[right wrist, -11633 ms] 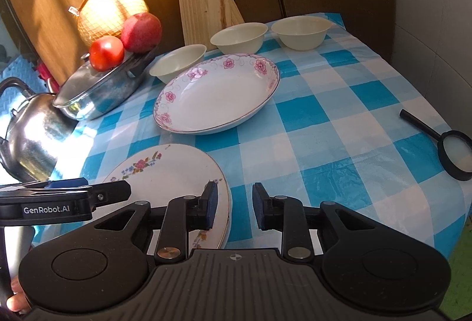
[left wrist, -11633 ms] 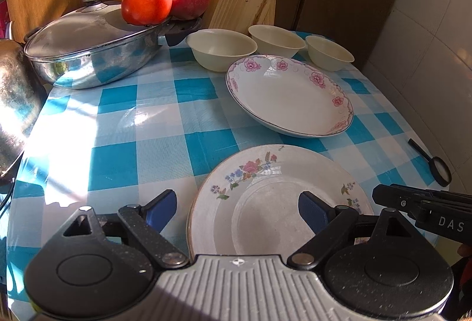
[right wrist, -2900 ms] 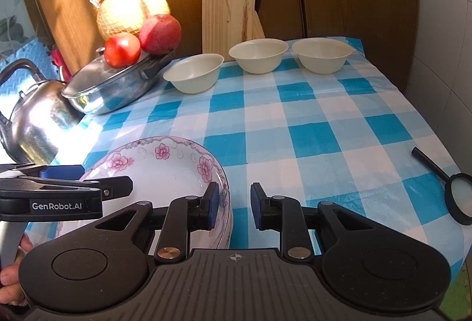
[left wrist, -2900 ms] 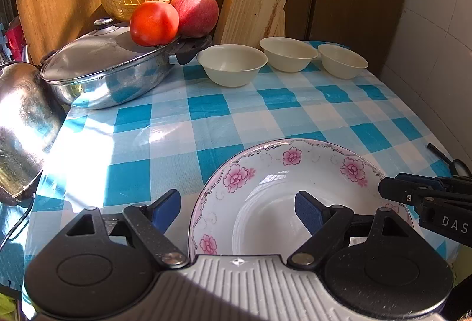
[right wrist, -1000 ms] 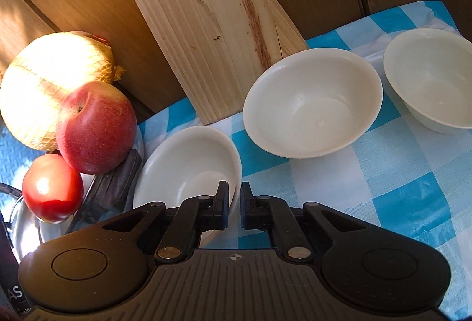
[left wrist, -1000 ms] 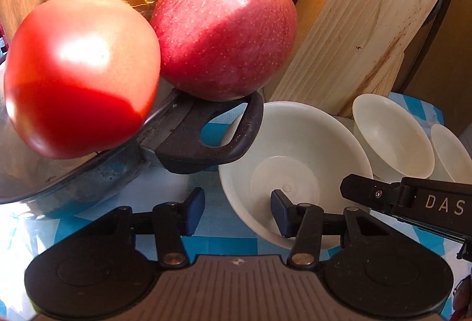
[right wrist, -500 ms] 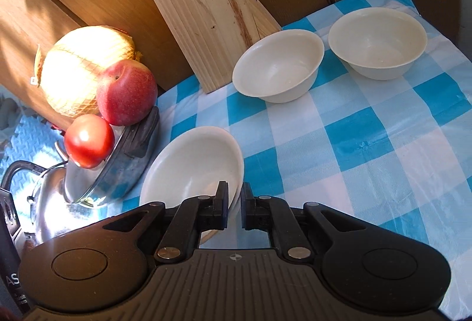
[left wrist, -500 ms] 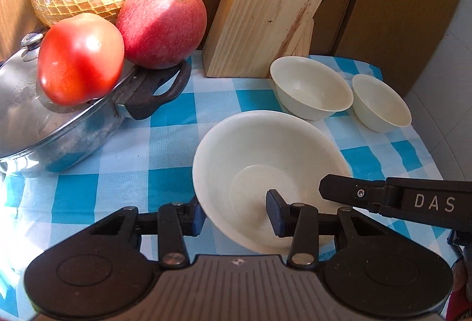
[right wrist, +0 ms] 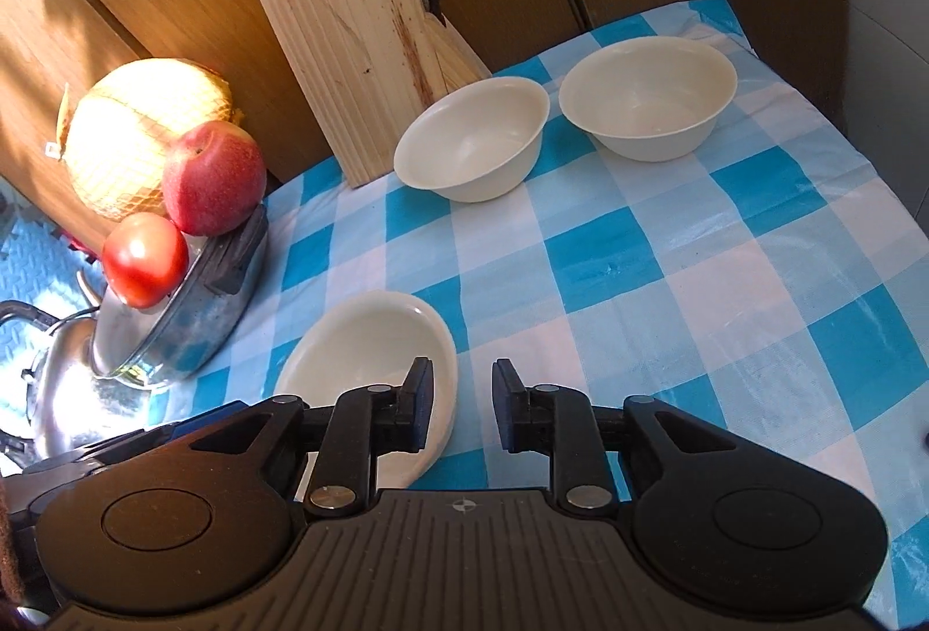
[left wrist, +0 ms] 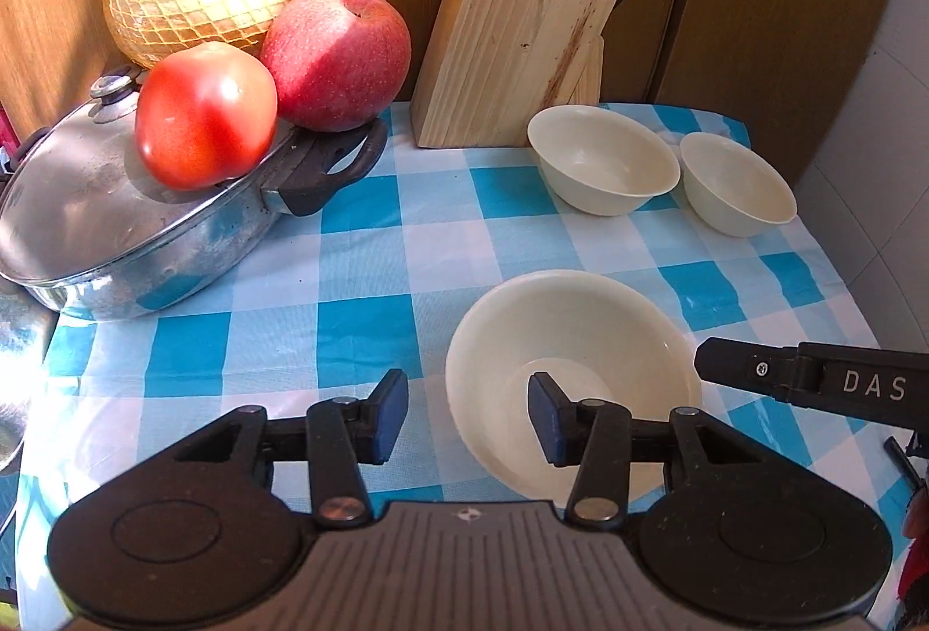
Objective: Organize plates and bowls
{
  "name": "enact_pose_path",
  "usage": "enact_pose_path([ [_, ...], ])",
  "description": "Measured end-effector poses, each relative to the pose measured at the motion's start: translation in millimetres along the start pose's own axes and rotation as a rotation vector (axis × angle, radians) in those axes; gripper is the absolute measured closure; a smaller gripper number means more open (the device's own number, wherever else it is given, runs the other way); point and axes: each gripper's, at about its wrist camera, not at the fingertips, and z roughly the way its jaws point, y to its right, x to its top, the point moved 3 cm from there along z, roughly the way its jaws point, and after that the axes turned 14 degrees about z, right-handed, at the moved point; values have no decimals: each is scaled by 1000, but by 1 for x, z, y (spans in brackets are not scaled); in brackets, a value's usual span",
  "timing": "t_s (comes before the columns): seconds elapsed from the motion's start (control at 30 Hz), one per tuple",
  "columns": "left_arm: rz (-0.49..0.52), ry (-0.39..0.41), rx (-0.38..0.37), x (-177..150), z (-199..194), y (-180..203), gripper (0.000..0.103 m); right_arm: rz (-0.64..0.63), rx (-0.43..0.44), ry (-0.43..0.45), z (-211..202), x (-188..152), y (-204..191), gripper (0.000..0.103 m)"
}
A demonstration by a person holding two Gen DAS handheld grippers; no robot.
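Cream bowl (left wrist: 572, 341) sits plain and glossy on checked cloth (left wrist: 360, 248), both grippers' fingers released.

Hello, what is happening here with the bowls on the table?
A person is tidying dishes with two hand-held tongs. Both the left tongs and the right tongs are open around the rim of one cream bowl near the table's front. Two more bowls wait beside the knife block.
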Motion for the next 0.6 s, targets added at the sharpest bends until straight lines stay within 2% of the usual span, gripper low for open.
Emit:
enact_pose_path([
  [0.07,-6,23,18,5,-14,0,62,40,30,32,-10,11,4,70],
  [0.13,-17,32,50,13,-23,-1,58,81,59,63,-20,24,9,69],
  [0.2,-24,63,50,24,-27,1,52,131,85,81,-24,34,14,67],
  [0.23,-28,75,48,30,-27,3,48,145,93,87,-24,39,15,67],
  [0.3,-47,95,29,39,-21,4,33,151,82,112,-25,45,17,62],
  [0.4,-88,93,-12,51,-6,0,32,130,51,136,-19,49,19,60],
  [0.5,-112,73,-25,66,12,-6,32,174,66,143,-10,57,22,57],
  [0.6,-157,92,-40,78,25,-14,32,214,76,134,6,65,24,56],
])
